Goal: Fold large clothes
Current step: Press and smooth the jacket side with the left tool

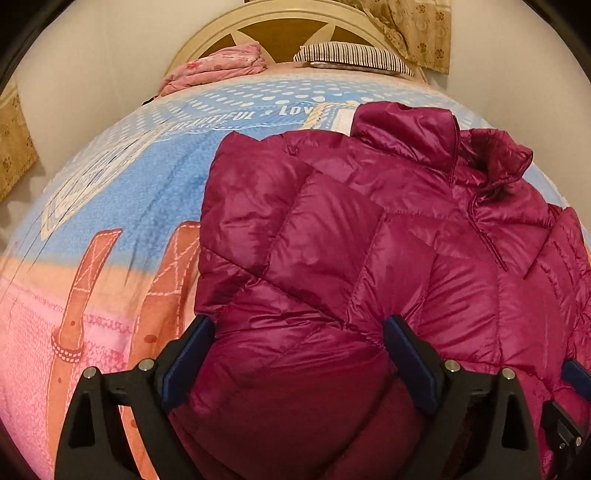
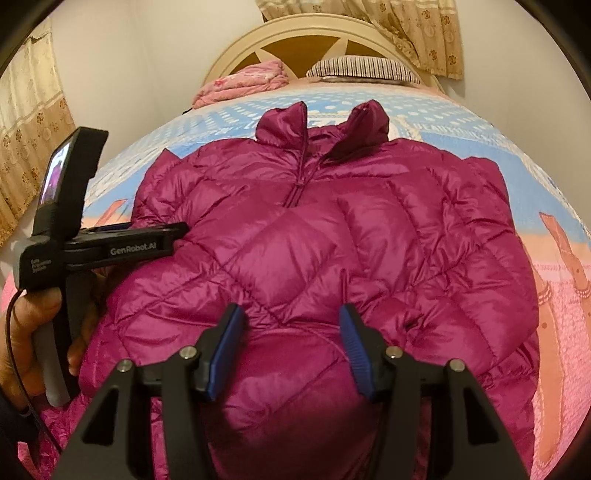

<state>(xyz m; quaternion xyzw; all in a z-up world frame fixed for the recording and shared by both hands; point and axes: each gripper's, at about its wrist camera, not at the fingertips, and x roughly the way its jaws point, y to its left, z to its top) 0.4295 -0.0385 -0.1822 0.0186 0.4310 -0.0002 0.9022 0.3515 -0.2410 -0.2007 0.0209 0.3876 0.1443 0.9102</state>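
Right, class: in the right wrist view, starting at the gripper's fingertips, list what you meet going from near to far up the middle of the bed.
right gripper → magenta puffer jacket → its collar → blue dotted bedspread → striped pillow → cream headboard

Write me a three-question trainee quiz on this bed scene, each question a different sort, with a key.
1. True or false: the magenta puffer jacket lies front up on the printed bedspread, collar toward the headboard.
2. Multiple choice: what lies at the head of the bed beside the pink folded bedding? A) a striped pillow B) a laptop C) a pair of shoes
3. Fill in: between the pads of the left gripper and of the right gripper, the fabric that shows is the ____.

Key: 1 true; 2 A, the striped pillow; 3 jacket.
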